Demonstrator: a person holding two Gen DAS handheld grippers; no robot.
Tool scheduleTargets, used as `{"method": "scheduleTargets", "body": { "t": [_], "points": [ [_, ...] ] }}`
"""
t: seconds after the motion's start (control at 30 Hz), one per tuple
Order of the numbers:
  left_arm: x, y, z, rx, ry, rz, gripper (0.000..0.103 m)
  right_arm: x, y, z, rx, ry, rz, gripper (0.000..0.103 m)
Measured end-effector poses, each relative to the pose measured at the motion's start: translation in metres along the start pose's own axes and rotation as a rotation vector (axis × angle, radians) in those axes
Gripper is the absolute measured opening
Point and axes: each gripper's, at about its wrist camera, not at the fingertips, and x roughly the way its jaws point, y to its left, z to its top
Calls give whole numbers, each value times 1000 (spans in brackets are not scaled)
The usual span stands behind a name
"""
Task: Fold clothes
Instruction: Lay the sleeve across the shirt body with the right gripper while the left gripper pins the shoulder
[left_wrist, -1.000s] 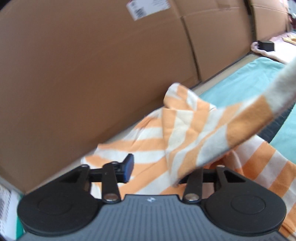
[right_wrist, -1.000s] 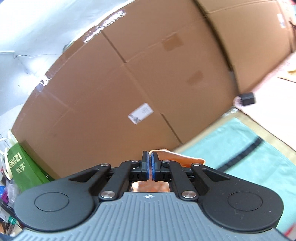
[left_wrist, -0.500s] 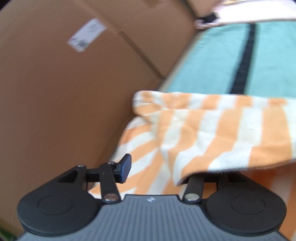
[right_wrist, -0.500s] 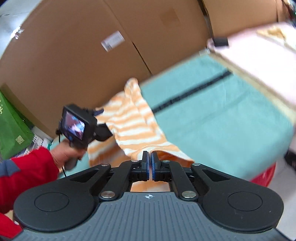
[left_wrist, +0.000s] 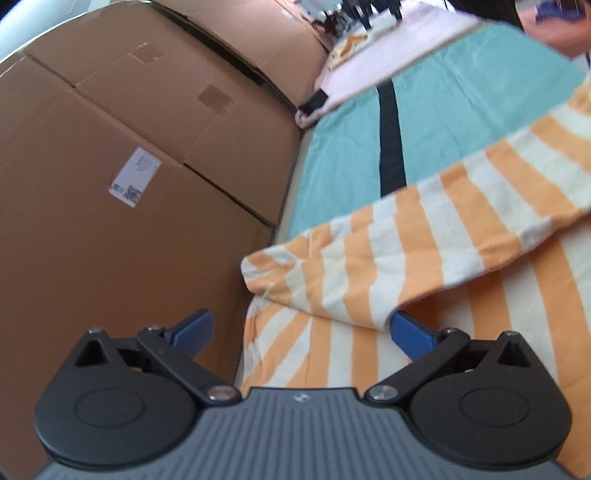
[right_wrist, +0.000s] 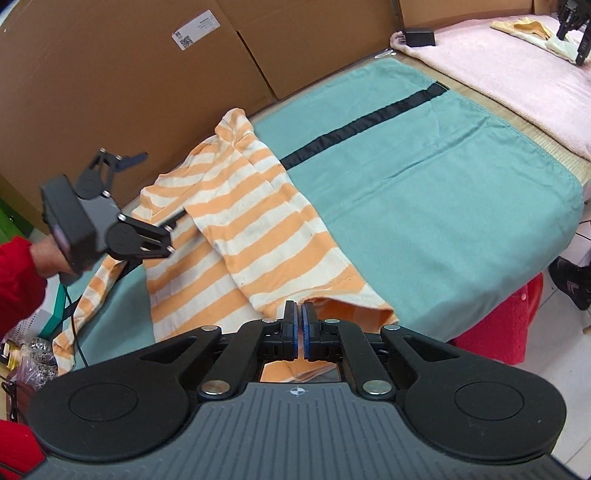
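I have the orange-and-white striped shirt (right_wrist: 236, 225) spread over the teal blanket (right_wrist: 461, 192), on the half nearest the big cardboard boxes (right_wrist: 110, 92). One side of the shirt is folded across its body; a sleeve trails off the blanket's near-left edge.

My right gripper (right_wrist: 299, 325) has its jaws pressed together at the shirt's near hem, where the orange edge curls up off the blanket. Orange cloth shows below and between the blue pads, so I judge I am pinching the hem, though how much cloth is caught I cannot tell.

My left gripper (left_wrist: 299, 328) is opening, its jaws spread wide over the shirt's box-side corner. The folded sleeve edge (left_wrist: 369, 280) drapes onto the inner tip of the right-hand finger (left_wrist: 410, 332), but neither pad presses on it, so nothing is held there.

My worries from here:
- That draped fold could ride along with the left finger if I pull back carelessly, undoing the fold laid across the shirt.
- With only the right side gripping, any tug on the hem may slide the whole shirt toward the blanket's near edge, where the trailing sleeve already hangs.
- The shirt's far corner lies just beside the boxes, so the left gripper has little room to swing there.
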Motion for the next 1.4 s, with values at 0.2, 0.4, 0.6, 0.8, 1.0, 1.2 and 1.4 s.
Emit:
{"method": "scheduleTargets", "body": {
  "t": [0.2,0.4,0.6,0.8,1.0,1.2,1.4],
  "points": [
    [15,91,19,-269,0,-257,102,9,14,-11,-53,45,-46,4],
    [84,75,31,150,24,-139,60,23,22,-22,-44,97,-45,4],
    [128,55,25,405,40,-289,62,26,24,-26,-29,108,-77,4],
    [149,54,23,462,76,-418,61,30,22,-34,3,114,-99,4],
    [159,63,31,416,146,-551,26,32,20,-34,24,118,-99,4],
    [173,70,34,461,212,-591,14,35,17,-32,35,118,-89,4],
    [185,68,39,540,240,-642,2,36,14,-32,55,120,-83,4]
  ]
}}
